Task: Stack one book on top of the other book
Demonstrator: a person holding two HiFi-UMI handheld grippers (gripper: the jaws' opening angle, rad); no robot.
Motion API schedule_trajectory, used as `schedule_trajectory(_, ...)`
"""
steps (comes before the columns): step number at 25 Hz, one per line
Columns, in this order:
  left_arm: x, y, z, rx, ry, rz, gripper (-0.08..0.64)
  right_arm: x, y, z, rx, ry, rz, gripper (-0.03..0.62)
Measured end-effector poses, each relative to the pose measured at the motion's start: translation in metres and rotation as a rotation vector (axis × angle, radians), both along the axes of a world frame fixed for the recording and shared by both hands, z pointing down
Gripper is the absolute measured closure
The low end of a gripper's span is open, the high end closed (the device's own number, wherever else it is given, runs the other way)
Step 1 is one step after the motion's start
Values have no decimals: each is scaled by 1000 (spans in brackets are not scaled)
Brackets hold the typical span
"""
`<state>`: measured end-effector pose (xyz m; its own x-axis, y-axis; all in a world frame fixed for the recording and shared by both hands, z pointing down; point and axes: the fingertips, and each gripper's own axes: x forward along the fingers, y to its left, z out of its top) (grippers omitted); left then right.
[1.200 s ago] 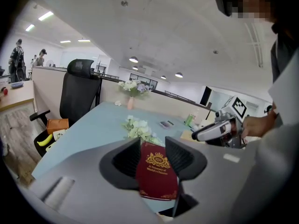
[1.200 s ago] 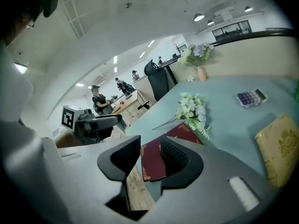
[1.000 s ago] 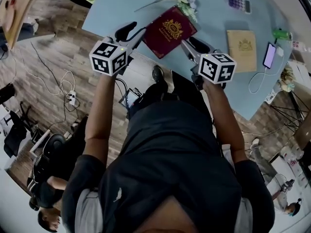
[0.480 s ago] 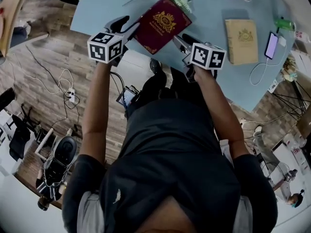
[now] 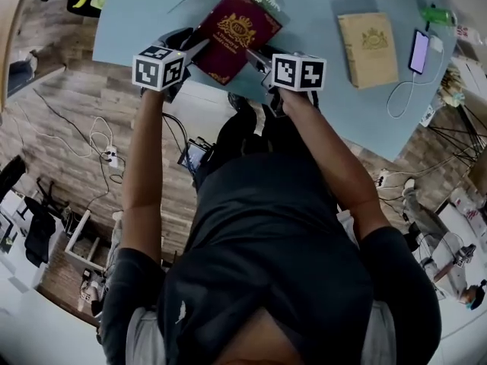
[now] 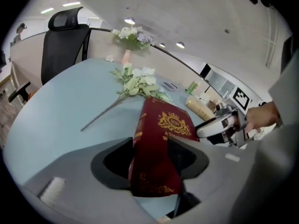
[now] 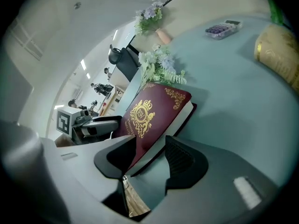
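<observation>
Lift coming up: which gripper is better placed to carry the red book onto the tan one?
Left, probably: the left gripper looks closed on the red book. The jaws of the right gripper have just been opening, book corner loose between them.

place: office | cues: office chair [image 6: 64,43]; ceiling lights [image 6: 130,20]; floor cables [image 5: 97,137]

Dark short-sleeved shirt [image 5: 266,234] (pale chest logo [image 5: 185,305]), left gripper [image 5: 192,46], right gripper [image 5: 257,58], black-and-white marker cube [image 5: 157,67] on each
</observation>
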<state>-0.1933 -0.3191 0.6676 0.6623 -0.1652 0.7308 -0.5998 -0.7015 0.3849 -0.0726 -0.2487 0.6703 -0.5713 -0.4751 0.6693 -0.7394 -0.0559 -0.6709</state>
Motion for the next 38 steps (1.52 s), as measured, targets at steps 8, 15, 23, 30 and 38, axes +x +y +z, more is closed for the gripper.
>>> schedule_trajectory(8,-1,-6,9,-12,0,-45,299,-2,-3,8,8,-6,41,430)
schedule_trajectory(15,0,7,6,-21,-37,-21,311,8,-1,3,11,-5,92,474)
schedule_trajectory(23,15,35,-24,142,-60,-80,311,30,12,-25,79,39,161,497)
schedule_trajectory(30,35,52,-54,188,-16,-96,313,52,25,-61,164,83,202,500)
schedule_trajectory(38,63,74,-89,246,44,-56,313,80,45,-104,257,124,274,503)
